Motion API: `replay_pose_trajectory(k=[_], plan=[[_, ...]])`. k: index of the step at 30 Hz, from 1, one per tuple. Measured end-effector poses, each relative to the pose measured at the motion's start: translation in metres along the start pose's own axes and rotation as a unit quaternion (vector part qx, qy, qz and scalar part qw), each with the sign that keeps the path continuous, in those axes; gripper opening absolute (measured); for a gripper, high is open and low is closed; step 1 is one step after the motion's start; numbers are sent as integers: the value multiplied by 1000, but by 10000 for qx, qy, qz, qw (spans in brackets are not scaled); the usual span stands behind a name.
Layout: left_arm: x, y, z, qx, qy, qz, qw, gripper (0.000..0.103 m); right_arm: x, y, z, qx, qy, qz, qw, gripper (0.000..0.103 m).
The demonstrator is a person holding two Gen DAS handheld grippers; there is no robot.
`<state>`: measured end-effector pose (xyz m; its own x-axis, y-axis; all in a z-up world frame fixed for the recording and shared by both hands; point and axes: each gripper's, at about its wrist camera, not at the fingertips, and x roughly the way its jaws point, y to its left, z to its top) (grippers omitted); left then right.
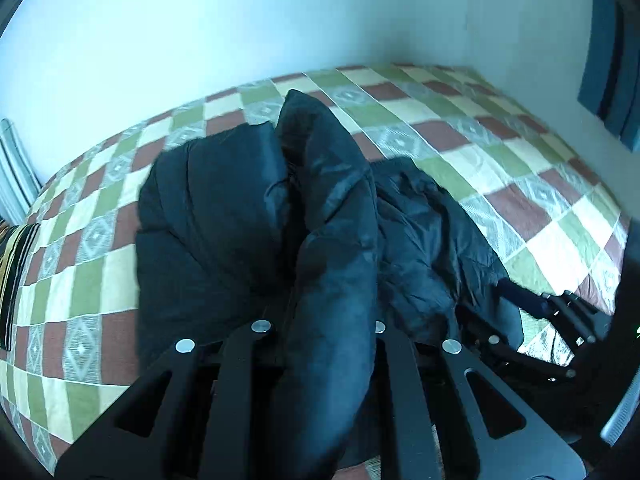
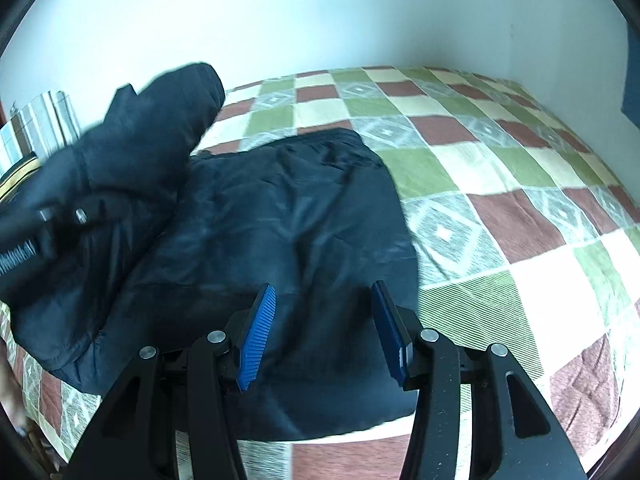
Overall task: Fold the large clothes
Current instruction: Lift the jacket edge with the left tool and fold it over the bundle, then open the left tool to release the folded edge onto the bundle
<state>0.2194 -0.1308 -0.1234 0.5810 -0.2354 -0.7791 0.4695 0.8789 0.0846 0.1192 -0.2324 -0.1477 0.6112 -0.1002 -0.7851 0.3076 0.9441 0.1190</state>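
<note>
Jacket (image 2: 256, 220), black and padded, lies on the bed (image 2: 500, 208) just ahead of the right tongs (image 2: 324, 332), whose blue pads (image 2: 260, 332) stand apart over it, gripping nothing. Left tongs (image 1: 320, 332) are closed on a jacket sleeve (image 1: 332, 208), lifted up from the jacket body. Checked bedspread surrounds the jacket; pale wall (image 1: 200, 20) beyond. No writing readable.

checkered bedspread (image 2: 500, 184) bare on the right, black jacket (image 2: 280, 220) bulking left, wall (image 2: 280, 12) behind
</note>
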Motion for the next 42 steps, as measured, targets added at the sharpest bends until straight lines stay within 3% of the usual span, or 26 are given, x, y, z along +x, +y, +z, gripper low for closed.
replay_pose_trajectory(k=[8,10,17,23,25,30,32,35,38,42], plan=[[28,-36,-14,215,78,202,9995,13,9,-25,-13,35,277,44,9996,52],[31,-40,-18,266,45,289,9992,13,12,-28,-16,52,318,49,9995,58],[25,-41,-18,200,-82,357,9991,14,15,-33,-19,119,382,132,9991,60],[7,-43,-18,158,-283,330,9989,30,15,-32,-20,66,376,57,9993,60],[-2,-41,-18,128,-377,336,9986,30,16,-31,-21,41,381,16,9993,60],[-38,-33,-16,-87,-619,10,9980,35,16,-27,-22,-32,382,-77,9992,60],[-64,-29,-17,-110,-861,-88,9962,45,16,-26,-23,-36,389,-104,9992,60],[-107,-15,-20,-189,-1334,-173,9907,53,16,-24,-23,-57,394,-138,9991,60],[-139,21,-25,-600,-1651,-132,9844,58,15,-23,-22,-79,398,-186,9990,60],[-138,77,-33,-1129,-1573,355,9804,59,15,-22,-22,-102,399,-232,9989,60]])
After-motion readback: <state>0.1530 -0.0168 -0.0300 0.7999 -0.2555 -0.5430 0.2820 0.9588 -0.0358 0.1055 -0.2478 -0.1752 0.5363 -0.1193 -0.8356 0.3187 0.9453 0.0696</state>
